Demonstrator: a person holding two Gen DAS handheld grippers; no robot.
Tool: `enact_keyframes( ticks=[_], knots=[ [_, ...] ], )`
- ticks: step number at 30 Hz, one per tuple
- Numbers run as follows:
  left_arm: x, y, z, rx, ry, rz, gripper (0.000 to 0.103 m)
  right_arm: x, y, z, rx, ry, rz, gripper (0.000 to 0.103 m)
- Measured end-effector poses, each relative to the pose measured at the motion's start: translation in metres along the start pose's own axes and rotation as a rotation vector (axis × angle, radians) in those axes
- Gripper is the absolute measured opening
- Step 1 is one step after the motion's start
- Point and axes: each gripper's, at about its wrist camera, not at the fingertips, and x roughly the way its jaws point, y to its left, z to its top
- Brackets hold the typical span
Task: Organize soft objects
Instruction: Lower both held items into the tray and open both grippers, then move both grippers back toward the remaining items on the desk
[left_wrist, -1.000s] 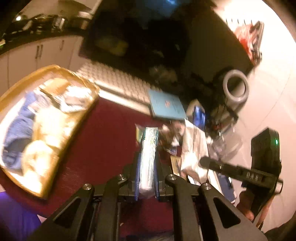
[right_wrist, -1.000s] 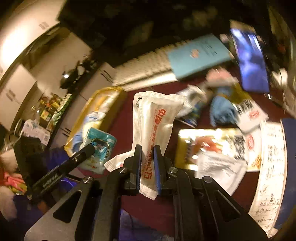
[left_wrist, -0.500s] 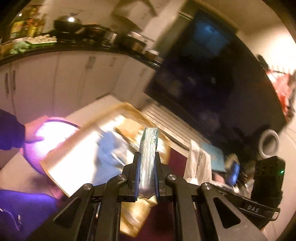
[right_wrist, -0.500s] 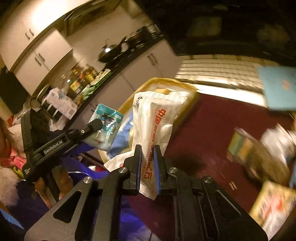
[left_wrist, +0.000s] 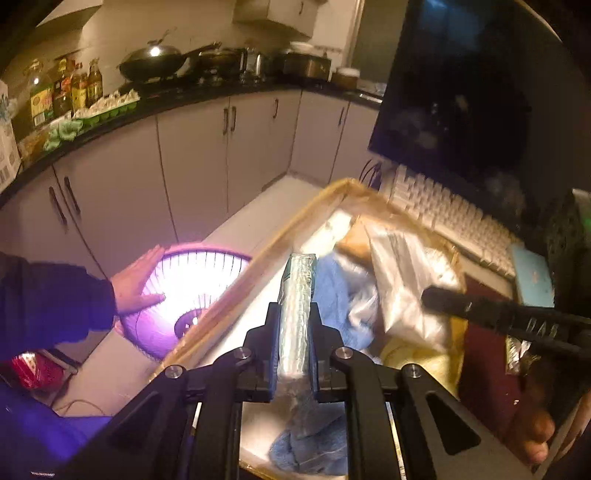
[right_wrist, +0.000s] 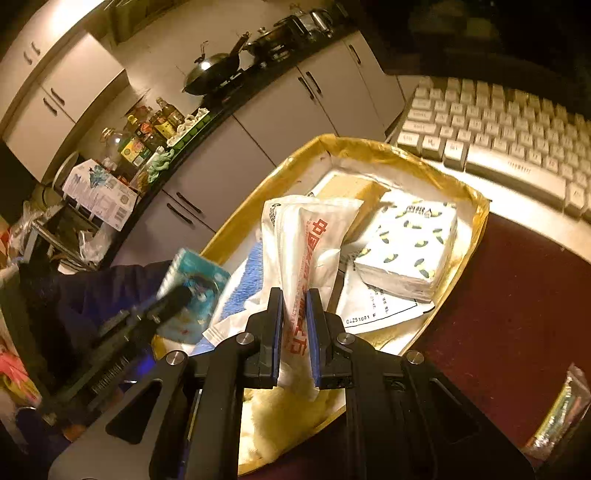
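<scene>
My left claw (left_wrist: 293, 325) is clenched on a teal tissue pack (left_wrist: 295, 295), my right claw (right_wrist: 294, 332) on a white red-lettered pouch (right_wrist: 306, 243); I see both held over the gold tray (right_wrist: 373, 147) on the counter (right_wrist: 517, 295).

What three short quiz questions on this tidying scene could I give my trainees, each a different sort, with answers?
1. True or false: the right gripper is empty.
2. The gold tray lies beside which item? A) keyboard B) kettle C) vase
3. Fill in: the left gripper is shut on a ____ packet.

Key: 1 false, its fingers clamp a white pouch with red print. 2 A. 3 teal.
</scene>
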Motion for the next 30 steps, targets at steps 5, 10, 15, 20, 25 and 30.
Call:
enact_keyframes(
  ticks=[5,10,15,20,25,30],
  knots=[
    [0.005,0.005,-0.006,-0.065,0.062,-0.069,0.028,-0.001,0.001,-0.001,0.010,-0.012,0.044,0.016],
    [-0.028,0.006,-0.010,-0.136,-0.047,-0.117,0.074,-0.037,0.013,-0.009,-0.018,-0.101,0.087,0.063],
    [-0.058,-0.014,-0.014,-0.111,-0.113,-0.147,0.074,-0.077,0.011,-0.038,0.014,-0.101,0.158,0.063],
    [-0.079,-0.049,-0.026,-0.047,-0.110,-0.205,0.074,-0.113,-0.005,-0.087,0.024,-0.078,0.189,0.063],
    [-0.084,-0.093,-0.045,0.041,-0.067,-0.290,0.074,-0.149,-0.032,-0.145,0.050,-0.106,0.144,0.063],
    [-0.072,-0.129,-0.061,0.092,0.006,-0.369,0.074,-0.178,-0.063,-0.173,0.104,-0.140,0.113,0.063]
  ],
)
